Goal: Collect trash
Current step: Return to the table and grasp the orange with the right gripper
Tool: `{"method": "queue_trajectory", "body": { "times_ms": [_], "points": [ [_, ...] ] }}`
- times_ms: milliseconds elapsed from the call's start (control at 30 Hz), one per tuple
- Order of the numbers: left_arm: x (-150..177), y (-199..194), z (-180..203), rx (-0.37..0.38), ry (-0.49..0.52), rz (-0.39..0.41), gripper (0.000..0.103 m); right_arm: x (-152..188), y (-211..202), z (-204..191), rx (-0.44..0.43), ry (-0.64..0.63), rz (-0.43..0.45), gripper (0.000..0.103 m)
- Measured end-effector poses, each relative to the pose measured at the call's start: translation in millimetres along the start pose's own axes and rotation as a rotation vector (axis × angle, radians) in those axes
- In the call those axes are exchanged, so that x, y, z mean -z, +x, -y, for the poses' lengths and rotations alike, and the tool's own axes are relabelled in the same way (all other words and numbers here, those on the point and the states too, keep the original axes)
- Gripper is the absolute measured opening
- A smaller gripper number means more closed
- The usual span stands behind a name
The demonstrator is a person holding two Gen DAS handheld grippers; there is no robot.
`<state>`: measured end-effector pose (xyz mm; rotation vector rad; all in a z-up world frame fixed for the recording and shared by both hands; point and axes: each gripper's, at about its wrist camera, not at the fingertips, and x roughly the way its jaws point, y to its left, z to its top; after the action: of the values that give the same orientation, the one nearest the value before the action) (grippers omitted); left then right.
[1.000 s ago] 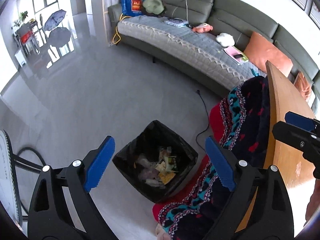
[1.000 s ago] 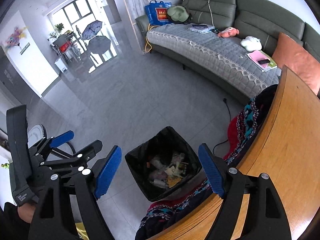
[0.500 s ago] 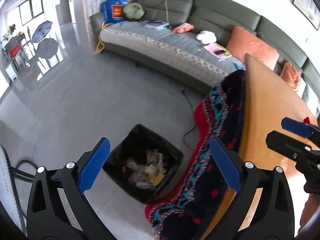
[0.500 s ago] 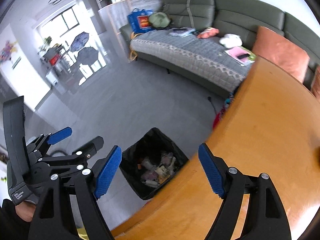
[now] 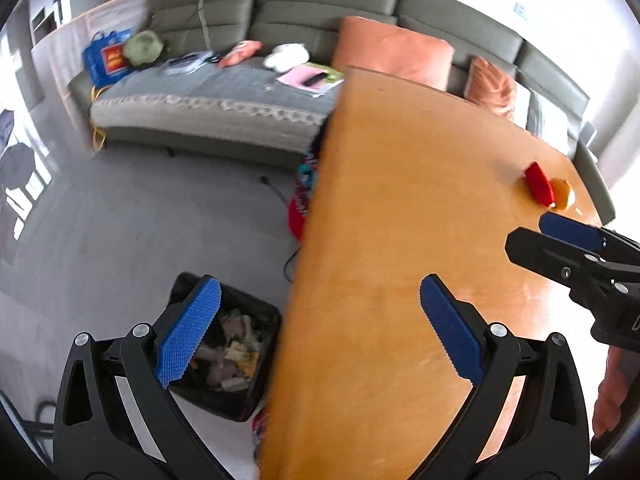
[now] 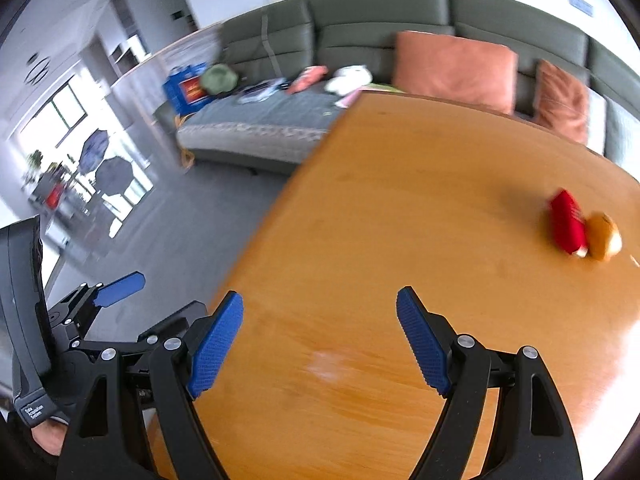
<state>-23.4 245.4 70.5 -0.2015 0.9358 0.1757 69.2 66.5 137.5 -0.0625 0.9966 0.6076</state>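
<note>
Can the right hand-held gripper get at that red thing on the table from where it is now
Probably yes. The right hand-held gripper is open and empty, and bare table lies between it and the red item, which touches an orange piece.

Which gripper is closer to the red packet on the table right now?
Right. The right gripper is over the table with the red packet ahead to its right; the left gripper sits farther back, straddling the table edge above the trash bin.

motion blur smears the red packet (image 6: 567,224) and the orange lump (image 6: 605,237) touching it beyond identifying.
</note>
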Motion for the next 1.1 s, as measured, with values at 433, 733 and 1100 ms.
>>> {"method": "queue_trajectory", "body": {
  "times_ms": [433,733,1100],
  "points": [
    [-26,34,132,0.060,0.108,-0.020,0.097,17,-41,145,0.128,0.139,0.014,0.080],
    [-42,69,205,0.074,0.130,-0.069,0.097,12,-45,232,0.179,0.216,0.006,0.079],
    [-71,109,273,0.087,0.213,-0.091,0.097,-26,-1,308,0.244,0.221,-0.056,0.071]
  ]
}}
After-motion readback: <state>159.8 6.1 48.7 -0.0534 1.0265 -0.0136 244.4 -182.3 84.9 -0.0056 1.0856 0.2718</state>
